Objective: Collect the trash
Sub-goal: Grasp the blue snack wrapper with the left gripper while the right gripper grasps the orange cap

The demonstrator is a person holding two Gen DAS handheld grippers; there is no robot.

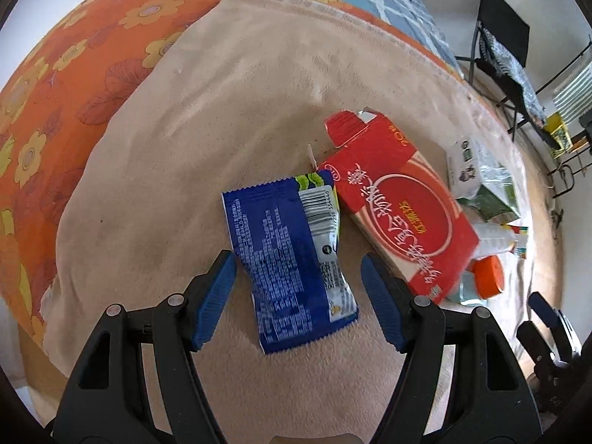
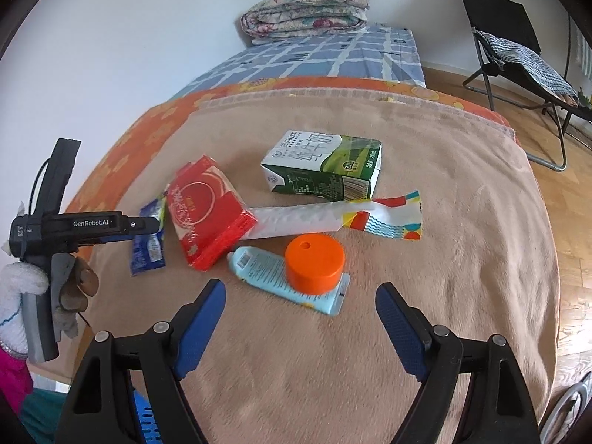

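Trash lies on a beige blanket [image 1: 207, 140] on a bed. A blue snack wrapper [image 1: 292, 259] lies flat between the open fingers of my left gripper [image 1: 298, 277], untouched as far as I can tell. Beside it is a red carton [image 1: 399, 218], also in the right wrist view [image 2: 207, 214]. My right gripper [image 2: 299, 303] is open and empty just short of a light blue tube with an orange cap [image 2: 314, 268]. Behind that lie a white and colourful wrapper [image 2: 333, 216] and a green milk carton [image 2: 325, 168]. The left gripper [image 2: 148, 224] shows over the blue wrapper [image 2: 148, 248].
An orange floral sheet [image 1: 74, 74] borders the blanket on the left. A blue checked sheet [image 2: 325, 55] and a folded quilt [image 2: 307, 13] lie at the far end. A black folding chair [image 2: 518, 55] stands on the wooden floor [image 2: 569, 192] to the right. A blue basket [image 2: 146, 425] shows at bottom left.
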